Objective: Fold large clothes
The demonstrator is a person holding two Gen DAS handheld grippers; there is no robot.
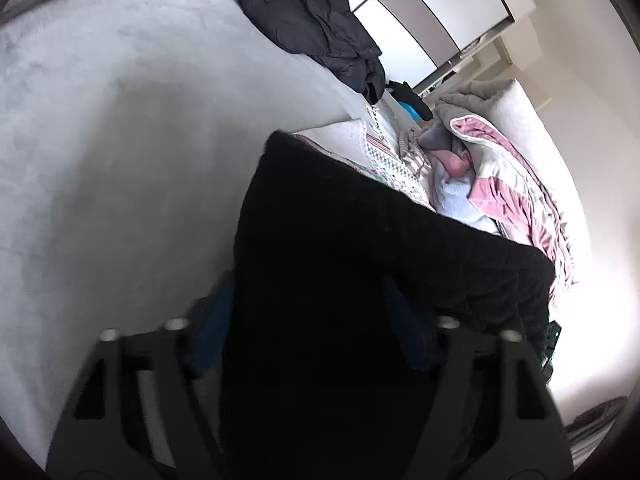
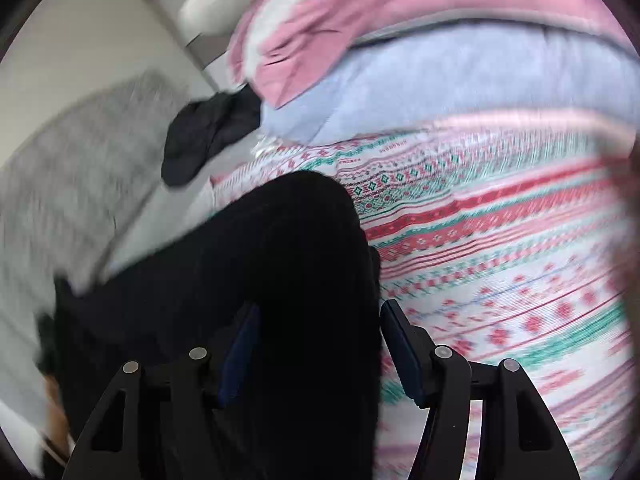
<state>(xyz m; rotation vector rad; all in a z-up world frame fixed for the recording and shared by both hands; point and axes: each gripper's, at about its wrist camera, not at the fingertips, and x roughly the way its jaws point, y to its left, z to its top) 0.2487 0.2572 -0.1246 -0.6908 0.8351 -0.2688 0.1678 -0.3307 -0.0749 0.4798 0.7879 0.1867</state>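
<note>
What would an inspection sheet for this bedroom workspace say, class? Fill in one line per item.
Surface: grey bed cover, bare on the left.
Job's things: black garment, held between both grippers.
Clutter: dark jacket; patterned blanket; pink and grey bedding.
Grippers: left hand-held gripper with the black garment between its fingers; right hand-held gripper likewise; how tightly either is closed cannot be told.
Cables: nothing seen.
Surroundings: wardrobe doors behind the bed; right view blurred.

Large black knit garment [image 1: 360, 280]: soft, dark, featureless; doubled into a thick bundle, raised above the pale grey bed cover [image 1: 120, 140], one edge overlapping a patterned red-green-white blanket [image 2: 500, 260].
</note>
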